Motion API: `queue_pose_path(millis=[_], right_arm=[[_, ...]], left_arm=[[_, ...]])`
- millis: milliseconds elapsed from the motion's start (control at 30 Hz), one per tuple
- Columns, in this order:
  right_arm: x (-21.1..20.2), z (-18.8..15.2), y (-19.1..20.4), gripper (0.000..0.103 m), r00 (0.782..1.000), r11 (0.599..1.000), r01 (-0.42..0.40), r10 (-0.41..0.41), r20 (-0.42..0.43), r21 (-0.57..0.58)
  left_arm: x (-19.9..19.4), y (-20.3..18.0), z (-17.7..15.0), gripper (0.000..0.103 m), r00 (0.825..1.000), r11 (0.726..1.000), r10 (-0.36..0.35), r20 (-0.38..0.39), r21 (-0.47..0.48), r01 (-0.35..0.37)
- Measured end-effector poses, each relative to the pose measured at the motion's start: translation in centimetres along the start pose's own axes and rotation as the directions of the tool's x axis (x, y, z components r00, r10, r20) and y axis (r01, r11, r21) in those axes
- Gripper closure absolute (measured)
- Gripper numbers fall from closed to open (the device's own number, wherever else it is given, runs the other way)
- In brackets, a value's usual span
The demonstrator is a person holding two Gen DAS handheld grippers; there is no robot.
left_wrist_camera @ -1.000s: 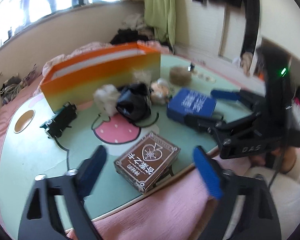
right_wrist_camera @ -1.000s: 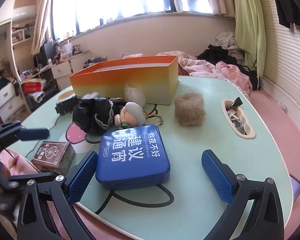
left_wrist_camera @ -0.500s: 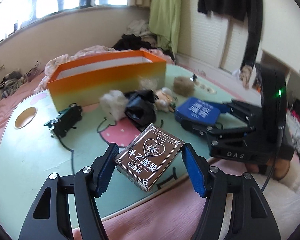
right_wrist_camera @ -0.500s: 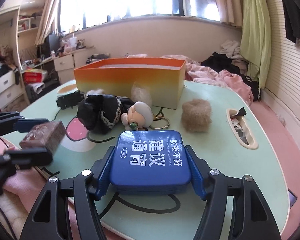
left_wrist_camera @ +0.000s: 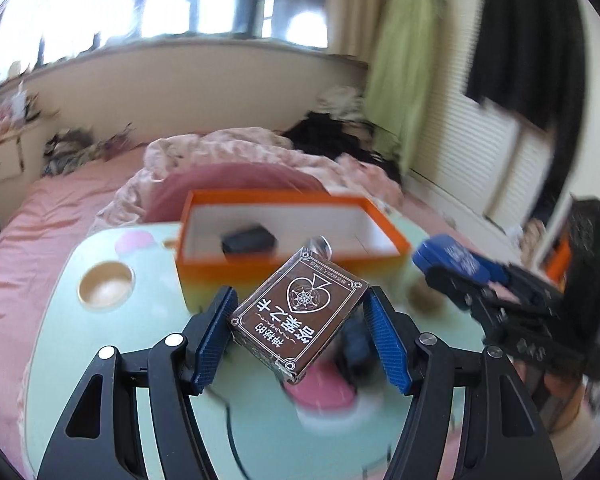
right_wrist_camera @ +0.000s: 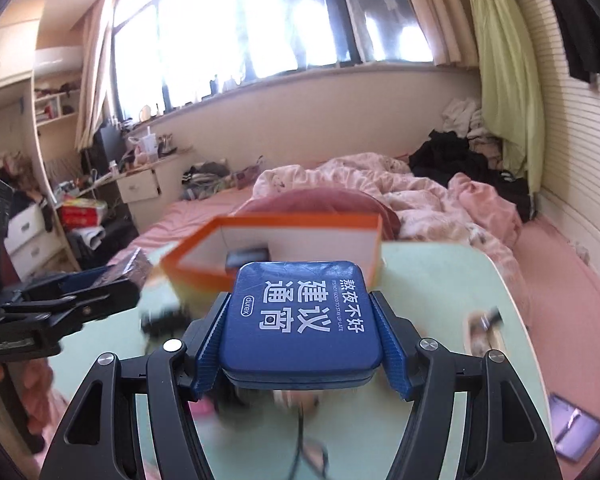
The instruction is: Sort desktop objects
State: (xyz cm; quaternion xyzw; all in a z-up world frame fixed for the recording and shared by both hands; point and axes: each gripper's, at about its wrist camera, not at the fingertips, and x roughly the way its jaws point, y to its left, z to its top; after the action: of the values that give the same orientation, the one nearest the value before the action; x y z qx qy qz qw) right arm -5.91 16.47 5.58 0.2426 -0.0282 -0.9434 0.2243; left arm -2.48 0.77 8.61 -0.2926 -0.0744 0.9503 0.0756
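1. Brown card box [left_wrist_camera: 300, 318] sits clamped between the blue pads of the left gripper [left_wrist_camera: 300, 320], turned askew and lifted clear of the pale green table [left_wrist_camera: 80, 360].
2. Blue tin [right_wrist_camera: 300, 316] with white lettering is gripped flat between the pads of the right gripper [right_wrist_camera: 300, 332], also off the table.
3. Orange box [left_wrist_camera: 292, 236] stands open on the table beyond both loads; a small dark object [left_wrist_camera: 250, 240] lies on its white floor.
4. In the left view the right gripper [left_wrist_camera: 496, 300] with its tin appears at the right, near the orange box's corner, apart from the card box.
5. A round tan recess [left_wrist_camera: 106, 286] is set into the table at the left.
6. Blurred items lie on the table under the grippers; I cannot tell what they are.
7. A pink quilt [right_wrist_camera: 400, 192] and dark clothes [right_wrist_camera: 452, 160] are heaped behind the table.
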Motion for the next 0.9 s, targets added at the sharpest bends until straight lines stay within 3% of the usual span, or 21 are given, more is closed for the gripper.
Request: queue_pose_path(millis=[167, 300, 400, 467, 533, 600, 700, 767, 833, 900], right_arm=[[4.9, 4.8, -1.2, 0.036, 0.996, 0.995, -0.032, 0.04, -0.075, 0.098], [8.8, 4.8, -2.1, 0.031, 0.98, 0.984, -0.03, 0.063, -0.188, 0.177], [7.5, 3.7, -2.3, 0.029, 0.988, 0.98, -0.029, 0.058, -0.144, 0.195], [5.9, 3.0, -2.0, 0.018, 0.993, 0.983, -0.032, 0.052, -0.106, 0.182], [3.5, 1.6, -1.2, 0.016, 0.996, 0.986, -0.039, 0.051, -0.067, 0.16], [2.0, 0.3, -0.4, 0.013, 0.996, 0.988, -0.053, 0.063, -0.068, 0.142], [0.3, -2.2, 1.4, 0.008, 0.993, 0.996, -0.003, 0.013, -0.12, 0.087], [-0.1, -4.1, 2.2, 0.007, 0.986, 0.998, 0.032, -0.024, -0.163, 0.045], [0.2, -6.3, 2.6, 0.007, 0.967, 0.998, 0.069, -0.066, -0.244, 0.005], [0.8, -7.5, 2.2, 0.007, 0.945, 0.994, 0.107, -0.103, -0.309, -0.005]], left_arm=[[4.9, 2.2, 4.6, 0.037, 0.998, 0.996, 0.071, -0.002, -0.056, -0.071], [8.3, 3.6, 5.2, 0.033, 0.997, 0.986, 0.07, -0.02, -0.149, -0.072], [8.3, 4.0, 3.5, 0.033, 0.999, 0.984, 0.029, -0.036, -0.174, -0.035], [6.8, 3.8, 2.0, 0.032, 0.999, 0.986, 0.037, -0.014, -0.159, -0.039], [4.8, 3.4, 0.3, 0.022, 0.998, 0.989, 0.061, 0.008, -0.135, -0.06], [3.0, 3.1, -1.3, 0.02, 0.996, 0.989, 0.082, 0.022, -0.124, -0.079], [1.1, 2.3, -3.9, 0.02, 0.996, 0.993, 0.084, -0.012, -0.086, -0.085], [1.3, 1.4, -5.3, 0.02, 0.988, 0.991, 0.131, -0.086, -0.027, -0.134], [2.1, 0.8, -6.2, 0.02, 0.965, 0.977, 0.211, -0.157, 0.032, -0.209], [2.6, 0.5, -7.1, 0.02, 0.958, 0.974, 0.227, -0.177, 0.051, -0.221]])
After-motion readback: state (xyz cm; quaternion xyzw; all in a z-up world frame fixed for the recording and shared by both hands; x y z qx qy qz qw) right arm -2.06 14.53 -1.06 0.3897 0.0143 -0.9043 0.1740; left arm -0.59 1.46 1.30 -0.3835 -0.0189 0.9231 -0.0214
